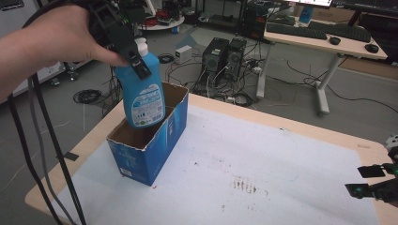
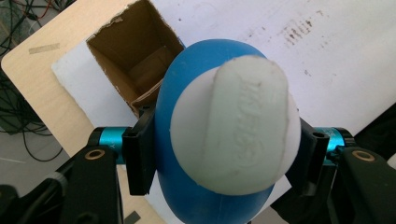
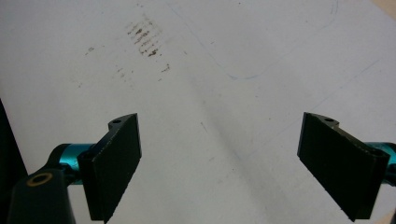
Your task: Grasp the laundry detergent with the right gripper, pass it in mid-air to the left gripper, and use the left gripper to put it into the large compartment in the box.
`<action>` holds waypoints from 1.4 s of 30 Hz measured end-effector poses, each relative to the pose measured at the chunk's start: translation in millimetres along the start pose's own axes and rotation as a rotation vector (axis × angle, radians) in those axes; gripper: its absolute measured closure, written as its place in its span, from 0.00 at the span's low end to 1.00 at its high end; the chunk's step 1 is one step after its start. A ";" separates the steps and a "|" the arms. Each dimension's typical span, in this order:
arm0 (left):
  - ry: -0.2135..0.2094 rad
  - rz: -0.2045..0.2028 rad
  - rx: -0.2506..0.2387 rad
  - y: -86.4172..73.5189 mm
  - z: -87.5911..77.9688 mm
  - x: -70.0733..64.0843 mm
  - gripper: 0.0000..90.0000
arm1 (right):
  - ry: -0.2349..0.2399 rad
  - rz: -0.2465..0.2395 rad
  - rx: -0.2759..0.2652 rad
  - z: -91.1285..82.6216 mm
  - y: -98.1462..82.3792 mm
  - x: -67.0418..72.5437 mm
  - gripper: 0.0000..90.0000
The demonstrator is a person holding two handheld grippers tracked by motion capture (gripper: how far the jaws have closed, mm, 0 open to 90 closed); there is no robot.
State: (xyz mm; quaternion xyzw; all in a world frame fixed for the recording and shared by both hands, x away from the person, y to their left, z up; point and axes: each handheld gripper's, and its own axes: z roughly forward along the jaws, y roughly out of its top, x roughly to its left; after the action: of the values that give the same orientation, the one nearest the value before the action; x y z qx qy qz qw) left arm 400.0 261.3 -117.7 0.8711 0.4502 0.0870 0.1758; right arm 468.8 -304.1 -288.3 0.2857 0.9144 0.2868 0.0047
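Our left tongs [image 1: 136, 63] grip the blue bottle [image 1: 141, 93] by its shoulders, its base apparently just inside the open box [image 1: 150, 154] on the tabletop [image 1: 281, 164]. We lower it straight, clear of the torn rim. Right tongs [image 3: 219, 163] hang open.

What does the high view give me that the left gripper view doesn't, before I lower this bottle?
High view alone: the blue bottle label, its base just inside the blue box, and the right tongs open at the table's far right edge. Left gripper view alone: the white cap end-on and the box's bare cardboard floor. Both: left tongs shut on the bottle, over the white sheet.
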 end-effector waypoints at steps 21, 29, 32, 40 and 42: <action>-0.005 -0.023 0.105 -25.9 76.4 8.2 0.42 | -0.017 -0.007 -0.008 -5.8 -3.6 -0.7 0.15; -0.012 -0.020 0.132 -36.0 101.6 10.8 0.42 | -0.018 -0.010 -0.002 -6.1 -4.3 0.9 0.15; -0.013 -0.007 0.143 -37.2 108.5 10.2 0.42 | -0.021 -0.015 -0.001 -5.4 -4.0 1.2 0.15; -0.012 0.002 0.155 -39.2 122.5 10.3 0.42 | -0.022 -0.019 -0.003 -5.8 -3.8 2.6 0.15; -0.008 0.007 0.164 -38.8 126.7 9.3 0.42 | -0.023 -0.010 0.002 -6.0 -4.3 3.0 0.15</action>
State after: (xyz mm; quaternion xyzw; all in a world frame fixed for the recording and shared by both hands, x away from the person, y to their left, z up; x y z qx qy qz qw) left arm 415.4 260.6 -249.6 0.8845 0.4520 0.0470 0.1051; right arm 463.0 -308.6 -285.0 0.2844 0.9160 0.2824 0.0165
